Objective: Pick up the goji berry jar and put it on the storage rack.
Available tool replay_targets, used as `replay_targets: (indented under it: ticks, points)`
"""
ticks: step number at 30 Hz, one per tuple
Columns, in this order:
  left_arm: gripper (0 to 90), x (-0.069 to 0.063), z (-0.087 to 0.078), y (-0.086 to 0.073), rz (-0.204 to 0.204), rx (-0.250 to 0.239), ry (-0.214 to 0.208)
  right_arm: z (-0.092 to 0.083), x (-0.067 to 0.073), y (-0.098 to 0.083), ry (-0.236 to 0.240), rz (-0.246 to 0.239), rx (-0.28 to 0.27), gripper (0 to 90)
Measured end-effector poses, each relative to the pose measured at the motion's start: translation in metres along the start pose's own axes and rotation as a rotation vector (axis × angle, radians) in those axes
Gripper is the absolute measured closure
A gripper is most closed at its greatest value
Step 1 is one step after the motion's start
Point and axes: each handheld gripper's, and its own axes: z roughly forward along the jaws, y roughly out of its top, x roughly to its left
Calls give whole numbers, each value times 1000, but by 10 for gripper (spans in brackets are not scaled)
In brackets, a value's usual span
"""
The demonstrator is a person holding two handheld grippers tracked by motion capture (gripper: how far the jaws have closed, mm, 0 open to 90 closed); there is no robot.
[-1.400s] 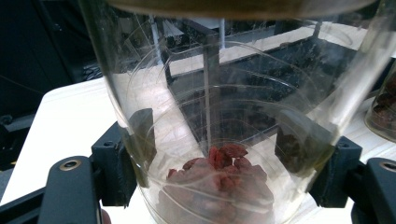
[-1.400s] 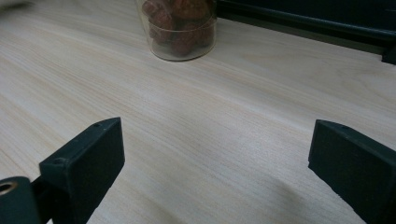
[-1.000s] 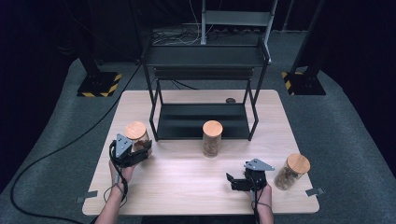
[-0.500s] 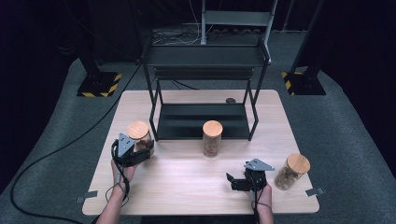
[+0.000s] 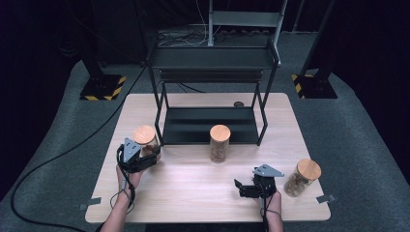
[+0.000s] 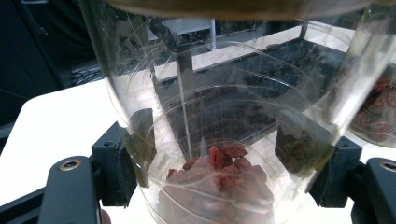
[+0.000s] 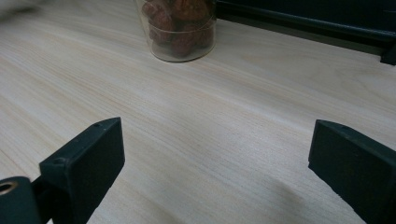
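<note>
Flanking middle jar: black rack

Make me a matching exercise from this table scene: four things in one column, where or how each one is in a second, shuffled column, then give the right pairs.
Things
1. left gripper
2. right gripper
3. middle jar
4. right jar

States
A. stands alone just in front of the black rack
B. open, fingers over bare table
C. near the table's right edge, beside a hand
D. shut on the left jar

Pairs: 1-D, 2-B, 3-A, 4-C
</note>
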Motion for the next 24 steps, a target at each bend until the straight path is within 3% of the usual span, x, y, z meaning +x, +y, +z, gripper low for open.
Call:
replay_targets:
  ticks: [24]
  points:
    - [248,-8,4,5,15,0,-26,1,0,0,4,0,8,29]
